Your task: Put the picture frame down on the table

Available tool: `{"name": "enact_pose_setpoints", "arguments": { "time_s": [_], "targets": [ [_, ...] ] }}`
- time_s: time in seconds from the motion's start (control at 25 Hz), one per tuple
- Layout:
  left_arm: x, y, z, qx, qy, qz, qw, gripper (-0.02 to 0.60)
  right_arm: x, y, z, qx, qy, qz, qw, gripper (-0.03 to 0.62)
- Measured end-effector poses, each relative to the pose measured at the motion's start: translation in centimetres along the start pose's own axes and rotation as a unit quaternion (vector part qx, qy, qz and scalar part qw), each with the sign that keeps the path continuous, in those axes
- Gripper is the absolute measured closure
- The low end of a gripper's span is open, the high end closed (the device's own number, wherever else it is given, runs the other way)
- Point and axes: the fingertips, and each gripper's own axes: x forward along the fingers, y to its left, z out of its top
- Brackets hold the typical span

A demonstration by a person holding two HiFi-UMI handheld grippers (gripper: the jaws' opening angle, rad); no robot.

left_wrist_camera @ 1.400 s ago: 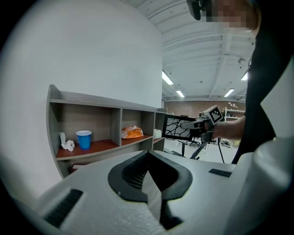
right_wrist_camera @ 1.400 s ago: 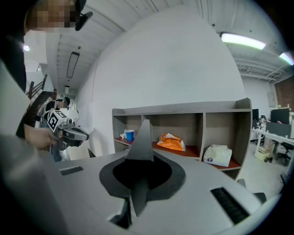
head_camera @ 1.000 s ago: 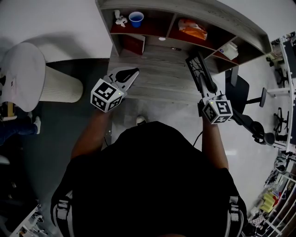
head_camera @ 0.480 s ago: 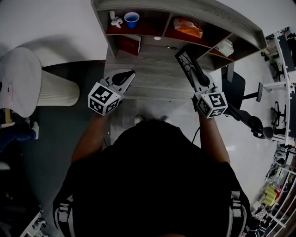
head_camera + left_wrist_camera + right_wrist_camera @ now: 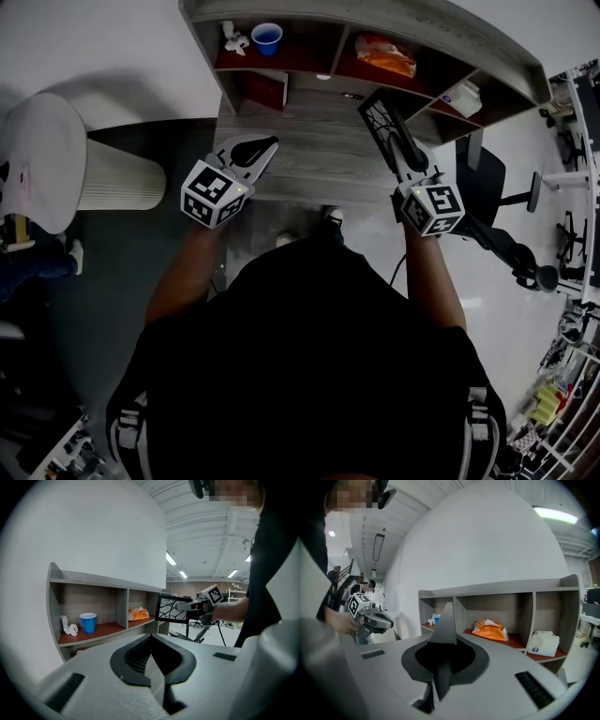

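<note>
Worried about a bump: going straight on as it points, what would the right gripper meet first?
Probably the shelf unit: the picture frame in the right gripper leads toward the divider beside the orange bag; depth is unclear.

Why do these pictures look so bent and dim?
Head view: the wide lens bows the shelf into an arc; the person's dark top swallows detail. Both gripper views: round fisheye, black corners. Right gripper view: a ceiling light glares; the picture frame looms close.
</note>
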Motion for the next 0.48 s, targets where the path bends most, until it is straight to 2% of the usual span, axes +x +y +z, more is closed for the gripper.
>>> {"name": "enact_pose_setpoints", "arguments": {
  "time_s": [0.48],
  "targets": [
    [3.1,0.8,1.8,0.000,0.003,0.019,0.9998,0.565,1.4,-3.9,0.9,0.005,-0.004,0.020,1.000,0.577]
  ]
}}
